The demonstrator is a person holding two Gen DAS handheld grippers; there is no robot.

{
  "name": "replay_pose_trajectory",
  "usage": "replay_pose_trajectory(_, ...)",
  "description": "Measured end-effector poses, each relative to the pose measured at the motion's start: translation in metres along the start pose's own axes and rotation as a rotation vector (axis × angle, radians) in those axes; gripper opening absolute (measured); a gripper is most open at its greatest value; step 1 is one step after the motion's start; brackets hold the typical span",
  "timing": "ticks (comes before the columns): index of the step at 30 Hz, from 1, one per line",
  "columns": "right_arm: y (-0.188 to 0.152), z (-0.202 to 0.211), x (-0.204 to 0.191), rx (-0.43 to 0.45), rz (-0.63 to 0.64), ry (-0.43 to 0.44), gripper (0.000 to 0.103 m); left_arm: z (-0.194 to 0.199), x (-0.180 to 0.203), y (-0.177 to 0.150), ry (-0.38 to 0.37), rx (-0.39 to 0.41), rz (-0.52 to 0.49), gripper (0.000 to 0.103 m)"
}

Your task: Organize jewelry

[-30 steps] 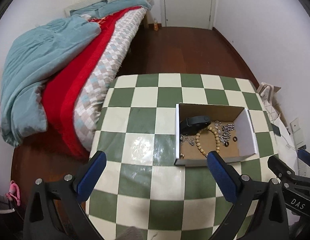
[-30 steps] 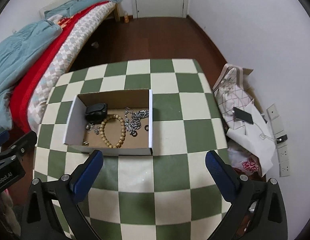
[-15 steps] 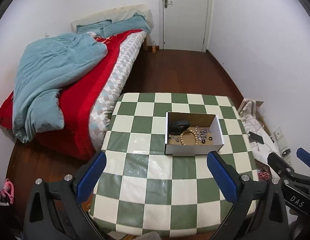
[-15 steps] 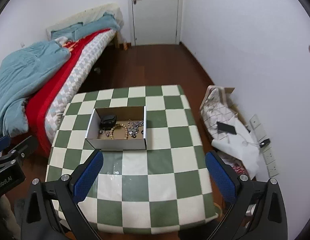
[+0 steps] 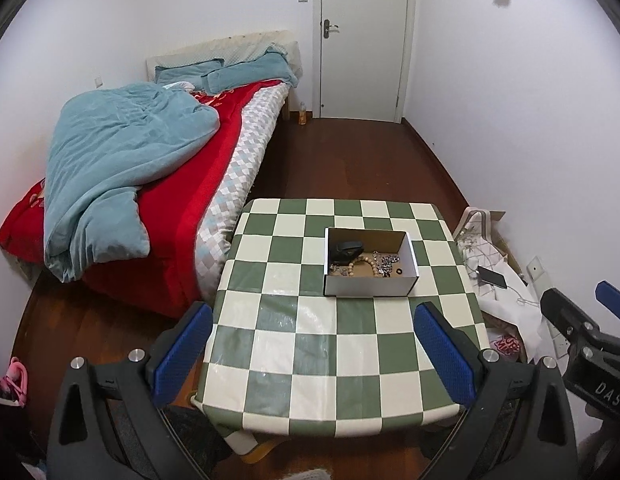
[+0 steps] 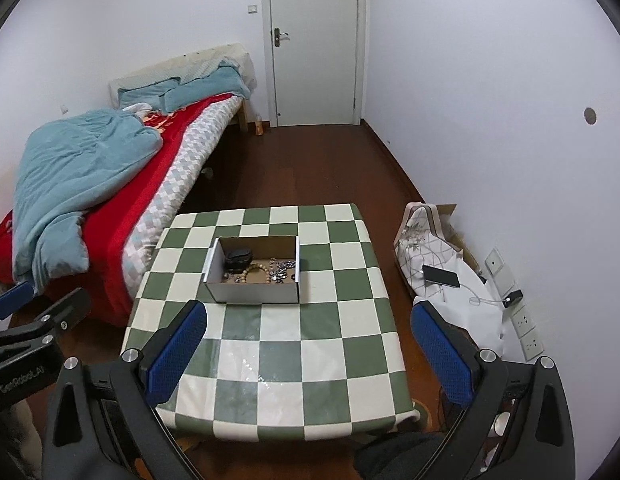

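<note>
Nearest you, your left gripper (image 5: 311, 350) hangs over the near edge of the checked table (image 5: 294, 368), fingers spread wide with nothing between them. Your right gripper (image 6: 310, 350) matches it on the other side, also spread and empty.

Both have pulled well back and up from the box (image 5: 369, 286) compared with a second ago, when the box filled much of each view and sat just beyond the fingertips; now the whole tabletop fits in the frame.

Beyond your fingertips, the box sits on the far half of the table, well apart from both grippers. Inside it lie the jewelry pieces: a dark band (image 5: 347, 247) at the box's far left corner, a wooden bead bracelet (image 5: 363, 266) in the middle, and a tangle of silver chains (image 5: 385, 262) to the bracelet's right. Smaller bits are too tiny to name.

With everything in the box and your grippers withdrawn, the organizing looks finished or close to it. Past the box, only floor, a bed (image 5: 214, 168) and a door (image 5: 363, 36).
</note>
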State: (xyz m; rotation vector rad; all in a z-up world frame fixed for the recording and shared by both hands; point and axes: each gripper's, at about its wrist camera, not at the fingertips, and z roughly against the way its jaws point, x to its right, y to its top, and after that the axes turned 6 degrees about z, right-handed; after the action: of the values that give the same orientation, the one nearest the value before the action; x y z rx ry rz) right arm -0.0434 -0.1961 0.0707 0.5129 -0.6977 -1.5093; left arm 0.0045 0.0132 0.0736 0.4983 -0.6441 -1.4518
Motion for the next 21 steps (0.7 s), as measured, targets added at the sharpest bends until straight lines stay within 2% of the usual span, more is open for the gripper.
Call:
replay_pose_trajectory(11, -0.014, 0.043, -0.004, -0.002, 0.007, 0.026, 0.103, 0.032, -0.002, -0.008, -0.029, -0.009, -0.005, 0.103)
replay_pose_trajectory(21, -0.014, 0.04, -0.004, -0.03, 0.011, 0.025, 0.103, 0.033, 0.0, -0.01, -0.027, -0.026, -0.007, 0.103)
